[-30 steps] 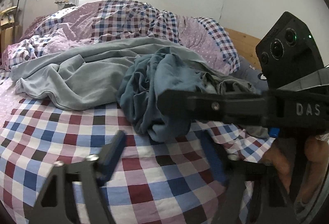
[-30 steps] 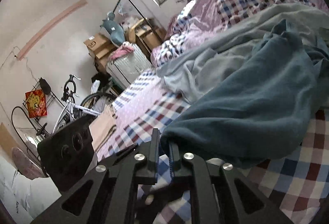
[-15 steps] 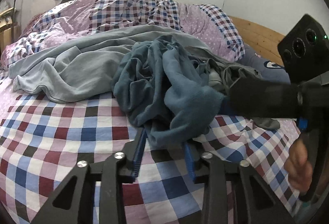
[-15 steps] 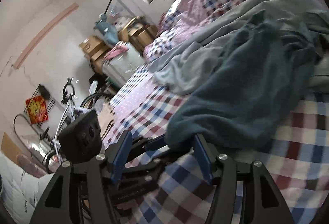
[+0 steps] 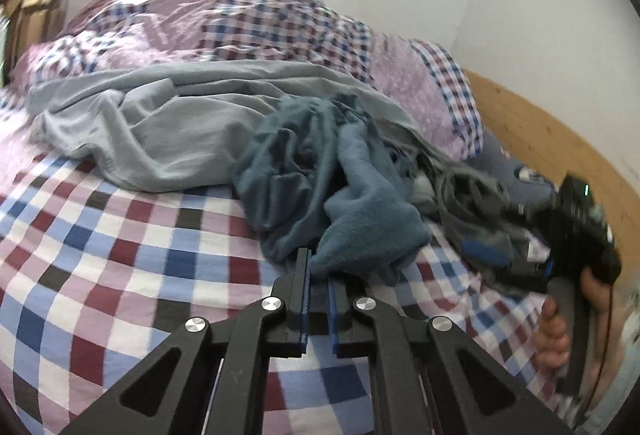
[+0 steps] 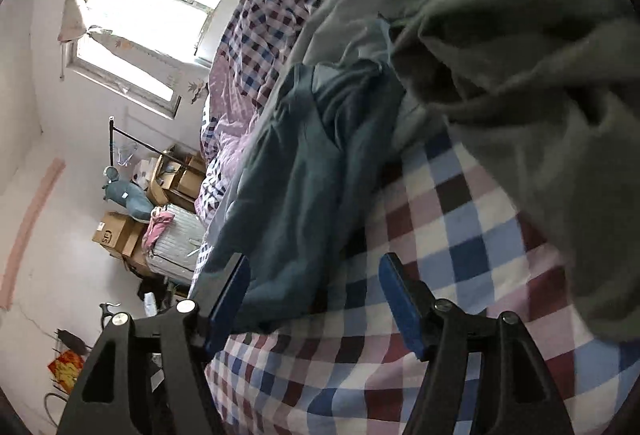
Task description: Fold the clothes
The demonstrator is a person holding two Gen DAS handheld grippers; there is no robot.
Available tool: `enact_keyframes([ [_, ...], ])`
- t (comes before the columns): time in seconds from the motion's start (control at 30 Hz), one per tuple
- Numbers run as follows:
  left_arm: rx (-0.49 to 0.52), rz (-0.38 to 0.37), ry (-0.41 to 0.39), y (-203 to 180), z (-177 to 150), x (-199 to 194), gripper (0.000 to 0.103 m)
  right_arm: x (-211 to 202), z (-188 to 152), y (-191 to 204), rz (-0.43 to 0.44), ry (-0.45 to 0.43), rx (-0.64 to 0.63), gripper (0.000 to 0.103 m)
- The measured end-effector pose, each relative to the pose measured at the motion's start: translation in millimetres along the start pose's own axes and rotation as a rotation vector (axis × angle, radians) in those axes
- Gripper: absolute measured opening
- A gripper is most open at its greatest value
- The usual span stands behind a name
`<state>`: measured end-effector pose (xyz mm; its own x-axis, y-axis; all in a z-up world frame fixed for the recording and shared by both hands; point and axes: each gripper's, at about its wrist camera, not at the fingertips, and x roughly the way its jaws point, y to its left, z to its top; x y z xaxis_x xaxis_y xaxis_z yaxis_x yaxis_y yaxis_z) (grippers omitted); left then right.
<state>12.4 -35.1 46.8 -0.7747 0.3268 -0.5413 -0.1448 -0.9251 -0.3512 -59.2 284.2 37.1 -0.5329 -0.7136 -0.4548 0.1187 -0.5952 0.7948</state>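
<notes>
The bedsheet (image 5: 120,259) is checked in blue, maroon, pink and white; the crumpled garment (image 5: 320,175) is dusty teal; the garment behind it (image 5: 140,123) — pale grey-blue; the quilt (image 5: 248,19) mixes checks with white-dotted lilac; gripper pads (image 6: 400,299) — bright blue.

A dark teal garment (image 5: 320,187) lies crumpled on the checked sheet. Beside it, a pale grey-blue garment (image 5: 160,127) sprawls, wrinkled.

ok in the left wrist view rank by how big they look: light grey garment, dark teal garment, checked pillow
1. light grey garment
2. dark teal garment, though it lies nearer the camera, so true size is unsure
3. checked pillow, farthest back and partly hidden
</notes>
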Motion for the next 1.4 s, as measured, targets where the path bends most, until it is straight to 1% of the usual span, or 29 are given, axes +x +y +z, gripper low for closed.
enact_keyframes([
  [0.07, -0.043, 0.001, -0.008, 10, 2, -2, 0.006, 7, -1, 1, 0.002, 0.015, 0.0, 0.071],
  [0.3, -0.175, 0.0, -0.021, 41, 7, -8, 0.006, 39, -16, 22, 0.024, 0.085, -0.067, 0.071],
  [0.5, -0.243, -0.006, -0.028, 58, 8, -12, 0.005, 62, -26, 35, 0.02, 0.12, -0.11, 0.071],
  [0.6, -0.263, 0.007, -0.031, 65, 8, -14, 0.005, 71, -32, 37, 0.018, 0.139, -0.115, 0.071],
  [0.83, -0.34, 0.075, -0.079, 89, 10, -27, 0.005, 82, -41, 46, 0.006, 0.159, -0.154, 0.071],
  [0.93, -0.414, 0.114, -0.068, 108, 8, -29, 0.004, 83, -42, 46, -0.008, 0.158, -0.16, 0.071],
  [0.97, -0.437, 0.141, -0.058, 115, 6, -29, 0.003, 83, -43, 46, -0.011, 0.157, -0.159, 0.071],
  [1.03, -0.477, 0.169, -0.034, 128, 2, -27, 0.003, 85, -43, 46, -0.017, 0.154, -0.157, 0.071],
  [1.1, -0.489, 0.159, -0.021, 132, -1, -25, 0.003, 87, -44, 47, -0.024, 0.152, -0.156, 0.071],
  [1.23, -0.422, 0.142, -0.002, 120, 2, -25, 0.004, 94, -46, 48, -0.035, 0.155, -0.148, 0.071],
  [1.33, -0.343, 0.135, 0.026, 106, 4, -22, 0.01, 103, -50, 48, -0.046, 0.165, -0.14, 0.071],
  [1.37, -0.328, 0.13, 0.033, 102, 4, -22, 0.017, 106, -51, 47, -0.051, 0.171, -0.137, 0.071],
  [1.4, -0.311, 0.124, 0.039, 99, 4, -21, 0.027, 109, -52, 47, -0.055, 0.176, -0.135, 0.071],
])
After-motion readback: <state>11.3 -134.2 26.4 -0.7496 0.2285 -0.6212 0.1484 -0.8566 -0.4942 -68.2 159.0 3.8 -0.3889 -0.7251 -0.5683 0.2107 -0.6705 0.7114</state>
